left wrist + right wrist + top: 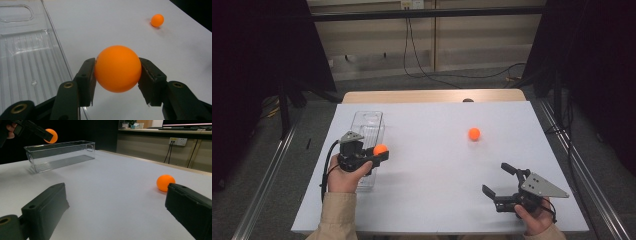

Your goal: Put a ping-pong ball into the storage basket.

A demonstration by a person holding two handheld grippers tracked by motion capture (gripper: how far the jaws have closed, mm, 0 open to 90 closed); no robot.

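While gripping one orange ball (117, 68) beside the clear bin (368, 131), left hand-held gripper (381, 153) clamped, right hand-held gripper (499, 180) agape, empty. Probably mid-carry: next, over the rim, release. Other ball (474, 133) loose on counter (432, 165).

A: Surface? 
B: White tabletop (427, 175), matte. A wooden board (412, 96) shows past its far edge, with a small dark knob (468, 100) at the seam.

A: Floor? 
B: Grey floor (437, 82). Metal rail (264, 180) along the left of the table, a second rail (584, 170) along the right.

A: Back wall? 
B: Pale panelling. Wall socket (411, 4) up high; black cables (406, 50) drop from it and trail across the floor to the right.

A: Sides? 
B: Black curtain (257, 50) left, another curtain (592, 50) right. From low on the table, a long counter (160, 131) runs along the wall; items on it too small to tell.
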